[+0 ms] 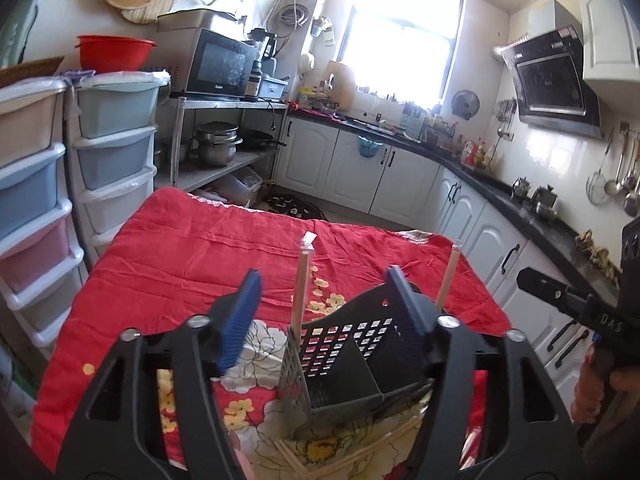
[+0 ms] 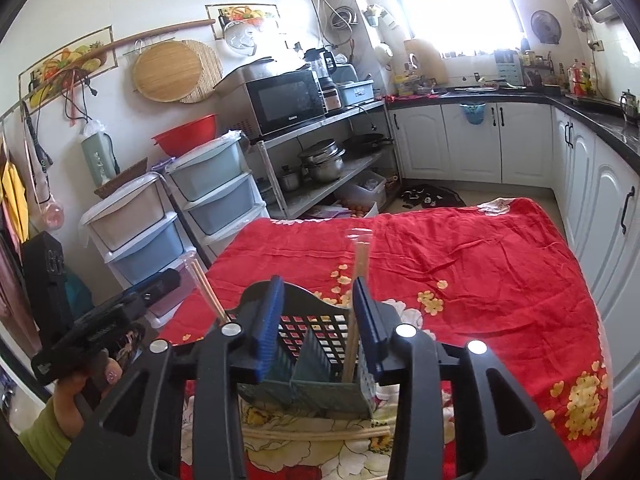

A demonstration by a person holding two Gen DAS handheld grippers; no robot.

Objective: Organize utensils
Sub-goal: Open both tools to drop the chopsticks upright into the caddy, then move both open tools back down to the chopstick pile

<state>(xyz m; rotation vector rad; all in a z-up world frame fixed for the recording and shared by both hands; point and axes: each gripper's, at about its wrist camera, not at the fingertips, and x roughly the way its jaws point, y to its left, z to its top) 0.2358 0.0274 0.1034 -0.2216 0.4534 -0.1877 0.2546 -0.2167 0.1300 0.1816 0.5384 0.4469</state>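
Note:
A black perforated utensil basket (image 1: 352, 344) (image 2: 316, 332) stands on the red floral cloth (image 1: 192, 256) (image 2: 480, 264). Two wrapped chopstick pairs stand upright in it. The left pair (image 1: 301, 280) (image 2: 206, 288) rises between the fingers of my left gripper (image 1: 322, 312), which is open and touches nothing. The right pair (image 1: 447, 276) (image 2: 360, 276) stands just inside the right finger of my right gripper (image 2: 318, 326), whose jaws are apart and do not press on it. Loose bare chopsticks (image 1: 352, 450) (image 2: 316, 434) lie on the cloth in front of the basket.
Stacked plastic drawers (image 1: 112, 140) (image 2: 208, 184) stand left of the table. A steel rack with a microwave (image 1: 222, 64) (image 2: 288, 100) and pots is behind. White cabinets under a dark counter (image 1: 500, 196) (image 2: 600, 120) run along the right. A hand (image 2: 76, 384) holds the left gripper's handle.

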